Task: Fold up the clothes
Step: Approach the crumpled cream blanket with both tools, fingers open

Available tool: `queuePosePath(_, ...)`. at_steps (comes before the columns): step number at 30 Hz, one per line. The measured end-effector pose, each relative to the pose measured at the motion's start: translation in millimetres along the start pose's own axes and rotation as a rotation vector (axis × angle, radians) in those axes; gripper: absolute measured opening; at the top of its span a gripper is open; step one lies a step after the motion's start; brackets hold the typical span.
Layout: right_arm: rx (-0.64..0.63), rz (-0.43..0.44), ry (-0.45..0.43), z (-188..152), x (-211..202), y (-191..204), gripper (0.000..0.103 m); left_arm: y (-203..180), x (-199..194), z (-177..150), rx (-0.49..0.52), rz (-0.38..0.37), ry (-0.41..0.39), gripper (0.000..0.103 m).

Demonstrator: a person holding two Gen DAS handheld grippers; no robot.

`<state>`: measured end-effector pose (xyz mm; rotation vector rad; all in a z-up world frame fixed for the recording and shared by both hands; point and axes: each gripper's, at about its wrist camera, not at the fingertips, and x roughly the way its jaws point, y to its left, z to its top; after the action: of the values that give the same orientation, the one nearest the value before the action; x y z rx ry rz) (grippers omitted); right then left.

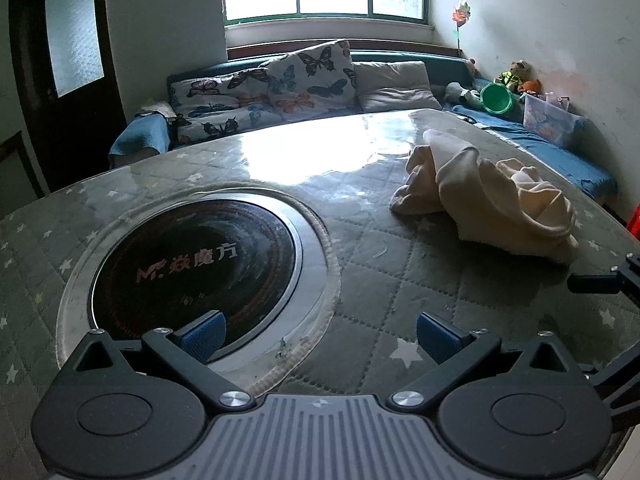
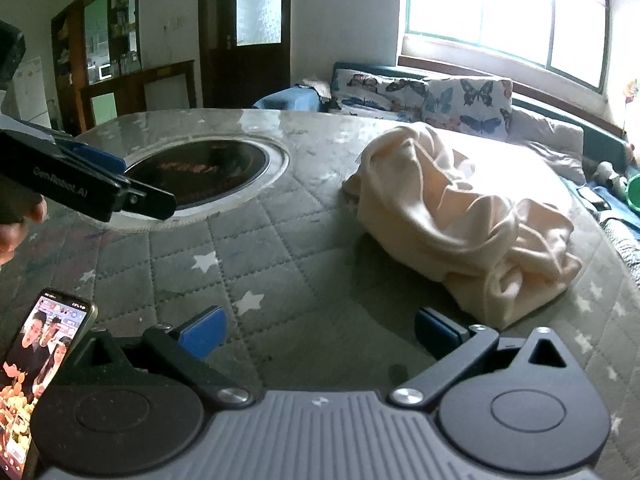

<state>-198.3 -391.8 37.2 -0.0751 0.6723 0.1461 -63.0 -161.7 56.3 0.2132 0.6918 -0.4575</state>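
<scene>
Between the blue-padded fingers of the left gripper (image 1: 320, 338) lies only bare cover: the jaws stand wide apart with nothing in them, poised low over the grey quilted star-print table cover (image 1: 372, 276), beside the round black glass cooktop (image 1: 192, 260) set into the table. The right gripper (image 2: 318, 336) is likewise spread wide and empty, hovering just short of the crumpled cream-coloured fabric garment (image 2: 460, 216), which lies heaped on the cover ahead and slightly to the right of it. Both tools seem held open and low so they can close on cloth at once; nothing is folded yet, and I judge the step in hand to be reaching for the heap.

Seen from the right wrist, the left gripper sits well apart from the garment, over the cooktop's near rim. Open cover between cooktop and heap offers flat room for spreading. A lit smartphone (image 2: 44, 356) lies close by the right gripper's left side, and the table's curved edge runs beyond the garment, limiting spread that way.
</scene>
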Motion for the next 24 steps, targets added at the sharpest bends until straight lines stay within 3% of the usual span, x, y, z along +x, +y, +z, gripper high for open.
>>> queuePosePath(24,0.083,-0.064,-0.004,6.2,-12.0,-37.6,0.095,-32.9,26.1,17.7,0.096,-0.085,0.055,0.103)
